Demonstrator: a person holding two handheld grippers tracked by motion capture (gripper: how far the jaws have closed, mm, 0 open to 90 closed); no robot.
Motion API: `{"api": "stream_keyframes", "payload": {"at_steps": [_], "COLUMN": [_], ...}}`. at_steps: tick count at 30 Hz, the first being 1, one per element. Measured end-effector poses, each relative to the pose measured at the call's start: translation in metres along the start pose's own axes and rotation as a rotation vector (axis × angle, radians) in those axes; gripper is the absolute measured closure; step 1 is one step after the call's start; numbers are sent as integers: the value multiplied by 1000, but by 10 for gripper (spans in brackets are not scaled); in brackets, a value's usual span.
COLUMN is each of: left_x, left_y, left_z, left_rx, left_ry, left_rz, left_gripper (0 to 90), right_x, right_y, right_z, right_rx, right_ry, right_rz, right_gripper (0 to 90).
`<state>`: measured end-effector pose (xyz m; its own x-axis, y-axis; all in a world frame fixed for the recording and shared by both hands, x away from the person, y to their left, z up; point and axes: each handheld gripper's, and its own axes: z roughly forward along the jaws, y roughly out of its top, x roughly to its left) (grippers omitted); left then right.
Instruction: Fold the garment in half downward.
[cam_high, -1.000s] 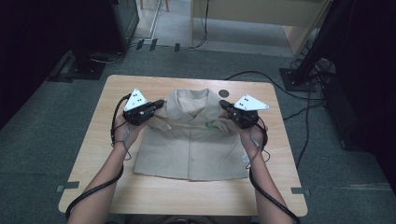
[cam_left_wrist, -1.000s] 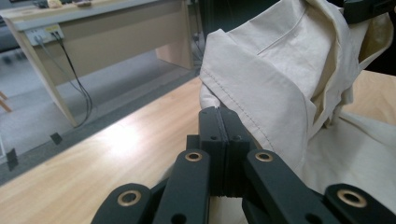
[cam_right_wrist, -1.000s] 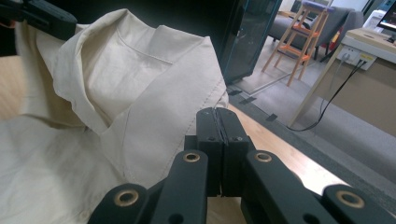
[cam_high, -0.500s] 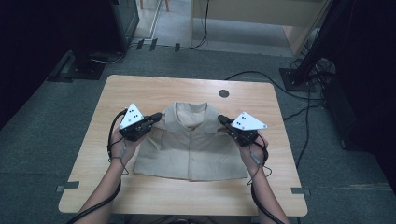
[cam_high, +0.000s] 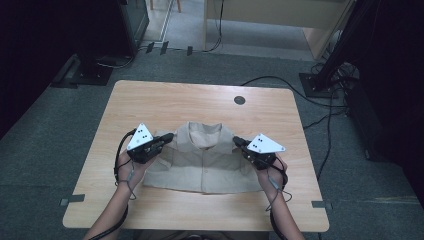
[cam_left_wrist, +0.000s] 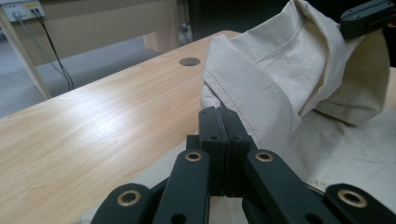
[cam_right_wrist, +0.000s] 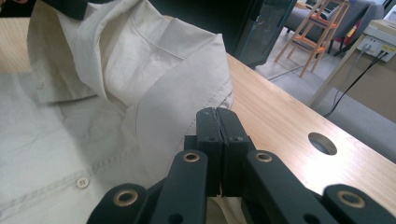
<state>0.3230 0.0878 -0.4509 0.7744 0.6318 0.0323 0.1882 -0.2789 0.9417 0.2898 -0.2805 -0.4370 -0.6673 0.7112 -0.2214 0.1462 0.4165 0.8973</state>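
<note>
The beige shirt lies on the near half of the wooden counter, collar toward the far edge, its upper part folded over the lower so that the front placket with small buttons runs down the middle. In the left gripper view the cloth rises in a doubled fold with a stitched hem, and how many layers are caught there is hard to make out. The shirt's near hem lies flat, a little back from the counter's front edge. The sleeves are tucked under or behind the claws and cannot be seen clearly from above. The left claw is closed tight on the shirt's shoulder fold on its side; in its own view the two black jaws meet with only a thin line of fabric between them. The right claw is likewise clamped on the opposite shoulder fold, jaws pressed together on the hem edge. Each claw's tip is partly hidden by the cloth it pinches. A round grommet hole sits in the counter beyond the collar. Cables trail over the grey carpet at the right, and the room's far corners are too dark to read.
</note>
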Motion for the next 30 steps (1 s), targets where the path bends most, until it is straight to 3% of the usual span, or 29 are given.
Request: {"api": "stream_keyframes", "payload": {"at_steps": [12, 14, 20, 27, 30], "left_x": [-8, -10, -9, -6, -3], "left_y": [-19, -22, -30, -39, -46], "left_z": [-2, 0, -1, 3, 7], "left_rx": [32, 63, 89, 127, 165], "left_ry": [-40, -45, -74, -97, -126], "left_rz": [-12, -3, 0, -20, -34], "left_gripper": [900, 900, 900, 900, 898], "right_x": [14, 16, 20, 20, 21], "right_y": [-22, -26, -35, -48, -52], "right_z": [1, 1, 2, 5, 6], "right_rx": [34, 36, 49, 72, 74], "right_ry": [37, 47, 76, 119, 133], "right_rz": [36, 46, 43, 75, 79], "right_gripper": [892, 892, 892, 889, 888]}}
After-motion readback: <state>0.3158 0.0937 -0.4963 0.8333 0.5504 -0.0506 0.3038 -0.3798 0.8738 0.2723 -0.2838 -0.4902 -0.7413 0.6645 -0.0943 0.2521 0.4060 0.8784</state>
